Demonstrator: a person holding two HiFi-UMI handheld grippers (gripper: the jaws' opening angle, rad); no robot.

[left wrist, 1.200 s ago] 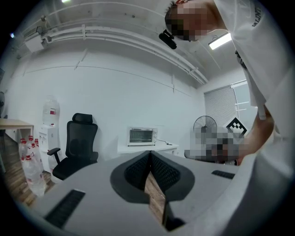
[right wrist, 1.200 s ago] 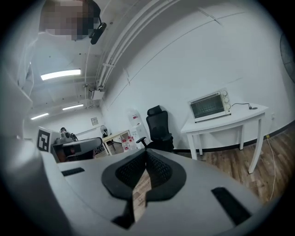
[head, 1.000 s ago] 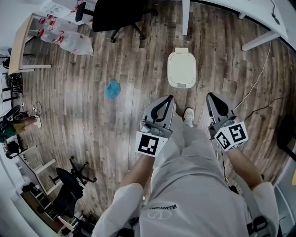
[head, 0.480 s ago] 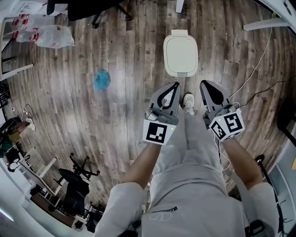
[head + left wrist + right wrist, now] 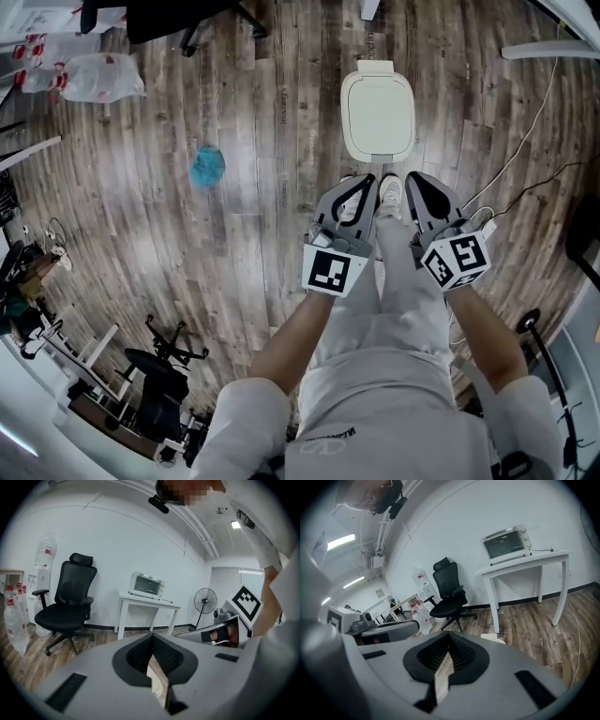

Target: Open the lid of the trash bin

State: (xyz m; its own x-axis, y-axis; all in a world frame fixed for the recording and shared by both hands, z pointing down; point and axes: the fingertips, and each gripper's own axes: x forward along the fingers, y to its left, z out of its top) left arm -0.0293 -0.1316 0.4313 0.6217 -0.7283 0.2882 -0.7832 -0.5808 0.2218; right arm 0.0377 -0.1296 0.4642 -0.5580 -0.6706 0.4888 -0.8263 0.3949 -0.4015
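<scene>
The white trash bin (image 5: 378,112) stands on the wood floor straight ahead of me in the head view, its lid down flat. Both grippers hang above my legs, just short of the bin's near edge. My left gripper (image 5: 367,179) points at the bin's near left corner and is shut with nothing in it. My right gripper (image 5: 413,177) is level with it on the right, also shut and empty. In the left gripper view the jaws (image 5: 152,638) meet at the tips. The right gripper's jaws (image 5: 449,635) meet the same way, and a corner of the bin (image 5: 492,639) shows past them.
A blue crumpled object (image 5: 207,166) lies on the floor to the left. A black office chair (image 5: 178,19) and a bag of bottles (image 5: 89,75) are at the far left. A cable (image 5: 511,159) trails on the right. A white table with a toaster oven (image 5: 146,584) stands beyond.
I have stepped toward the bin, which is now closer and more centred. Both grippers have drawn closer together and now reach almost to its near edge. Both stayed shut.
</scene>
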